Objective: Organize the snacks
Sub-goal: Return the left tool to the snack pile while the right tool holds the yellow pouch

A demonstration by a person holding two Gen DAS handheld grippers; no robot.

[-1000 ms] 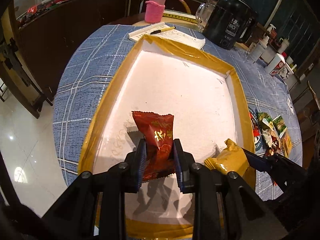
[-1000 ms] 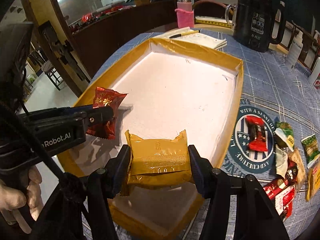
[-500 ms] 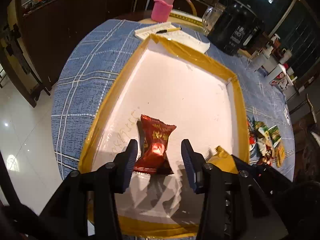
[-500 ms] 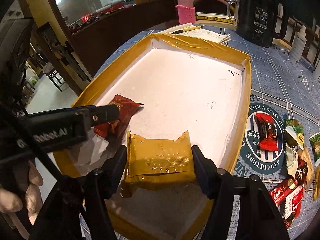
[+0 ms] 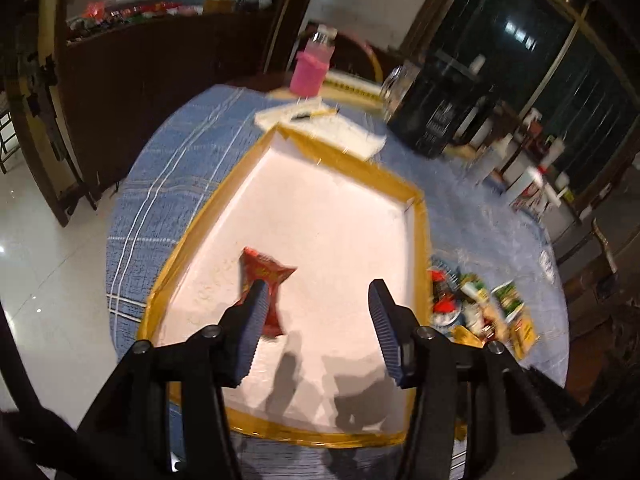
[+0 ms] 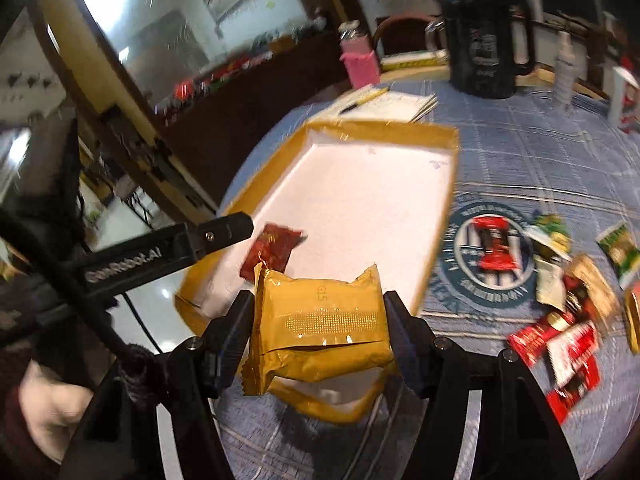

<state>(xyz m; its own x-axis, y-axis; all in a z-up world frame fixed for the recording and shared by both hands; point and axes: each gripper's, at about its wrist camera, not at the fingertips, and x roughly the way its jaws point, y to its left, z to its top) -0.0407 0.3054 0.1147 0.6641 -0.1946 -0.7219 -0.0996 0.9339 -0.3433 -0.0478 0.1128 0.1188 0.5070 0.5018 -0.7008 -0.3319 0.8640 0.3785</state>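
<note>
- Over the white tray, right gripper carries a yellow snack packet; pads look to press both short ends, though contact isn't crisp.
- Left gripper: jaws opening, nothing between them. Red snack packet lies on the tray floor beside the left finger, near the left rim.
- Risk: puffy foil packet squirts out of the end-on pinch, landing on the tray rim or blue tablecloth.
- Yellow packet's long axis runs jaw to jaw, crosswise; the red one's points away toward the tray's far end, tilted.
- Loose snack pile waits on the cloth, right of tray.
</note>
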